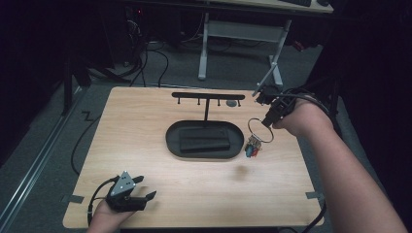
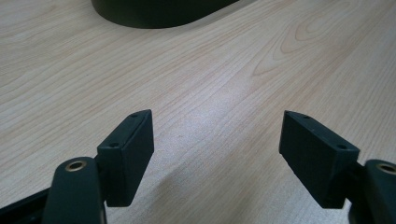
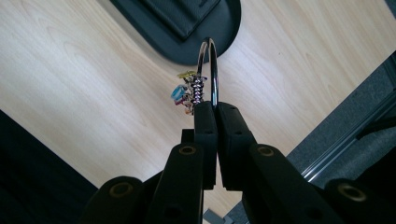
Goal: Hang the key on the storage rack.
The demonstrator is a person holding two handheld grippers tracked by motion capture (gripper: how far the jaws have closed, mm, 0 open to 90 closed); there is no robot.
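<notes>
While raised over the tabletop, high view: right gripper pinches the key ring beside the oval tray; charms dangle, blurred.
Left gripper view: left gripper low above the wood, jaws wide, nothing between.
Right gripper view: right gripper closed on the metal ring; charms too small to identify.
</notes>
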